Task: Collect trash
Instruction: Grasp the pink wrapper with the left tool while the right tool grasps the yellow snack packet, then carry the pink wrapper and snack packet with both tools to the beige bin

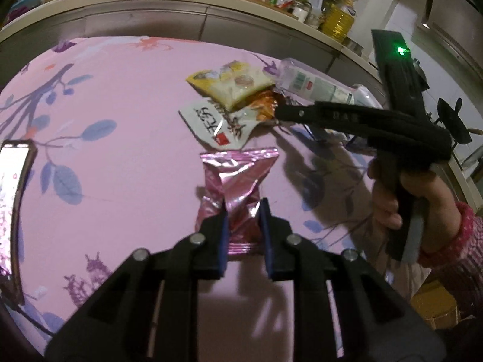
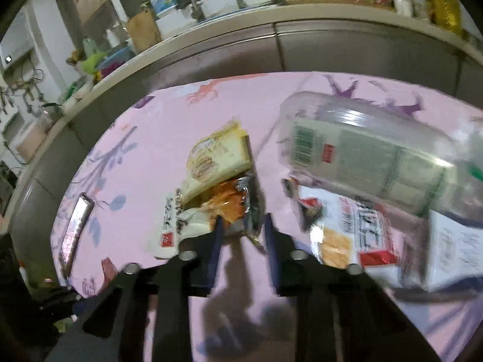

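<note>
A shiny pink wrapper [image 1: 238, 181] lies on the pink floral tablecloth [image 1: 120, 114]. My left gripper [image 1: 243, 208] is shut on the pink wrapper's near half. Beyond it lie a white wrapper [image 1: 220, 126], a yellow wrapper [image 1: 232, 83] and an orange wrapper [image 1: 262, 107]. My right gripper [image 2: 243, 221] is open, its tips at the orange wrapper [image 2: 229, 202]. It also shows in the left wrist view [image 1: 280, 113], reaching in from the right. The yellow wrapper [image 2: 217, 157] and white wrapper [image 2: 172, 229] lie just ahead of it.
A clear plastic bottle [image 2: 362, 147] lies on its side at the right, over a red and white packet [image 2: 359, 232] and a white box [image 2: 455, 250]. A phone [image 2: 75, 229] lies at the left edge. A cluttered kitchen counter [image 2: 271, 9] runs behind the table.
</note>
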`<state>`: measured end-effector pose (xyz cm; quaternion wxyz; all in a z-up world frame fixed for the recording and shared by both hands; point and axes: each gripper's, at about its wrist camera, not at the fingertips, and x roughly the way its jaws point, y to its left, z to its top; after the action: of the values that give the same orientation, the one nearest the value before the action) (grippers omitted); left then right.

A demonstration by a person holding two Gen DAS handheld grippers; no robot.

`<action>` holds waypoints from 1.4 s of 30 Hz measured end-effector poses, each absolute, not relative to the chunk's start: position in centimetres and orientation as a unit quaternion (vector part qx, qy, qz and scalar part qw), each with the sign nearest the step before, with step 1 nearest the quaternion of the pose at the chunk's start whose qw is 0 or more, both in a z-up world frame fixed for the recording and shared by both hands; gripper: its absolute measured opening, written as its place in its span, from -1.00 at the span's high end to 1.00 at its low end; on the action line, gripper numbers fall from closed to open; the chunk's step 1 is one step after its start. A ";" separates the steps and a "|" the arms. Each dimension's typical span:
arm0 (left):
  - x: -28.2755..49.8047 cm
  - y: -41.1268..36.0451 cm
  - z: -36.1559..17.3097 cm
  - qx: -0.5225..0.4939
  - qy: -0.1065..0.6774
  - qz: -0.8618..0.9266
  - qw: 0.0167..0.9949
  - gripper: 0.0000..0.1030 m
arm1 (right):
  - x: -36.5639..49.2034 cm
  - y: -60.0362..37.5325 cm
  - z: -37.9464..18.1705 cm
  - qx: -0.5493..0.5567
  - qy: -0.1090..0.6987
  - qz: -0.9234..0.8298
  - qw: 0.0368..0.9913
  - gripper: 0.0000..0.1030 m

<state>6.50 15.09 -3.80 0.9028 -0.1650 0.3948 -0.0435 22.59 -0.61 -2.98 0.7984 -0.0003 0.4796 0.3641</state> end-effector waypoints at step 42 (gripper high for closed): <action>19.3 -20.9 3.5 0.025 0.396 -0.322 0.860 0.66 | 12.3 -48.7 -0.9 0.318 0.352 0.043 0.879 1.00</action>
<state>19.28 -20.91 3.46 0.8597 0.0248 0.3959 -0.3218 12.35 -48.72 -0.95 0.8793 0.3178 0.3521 0.0432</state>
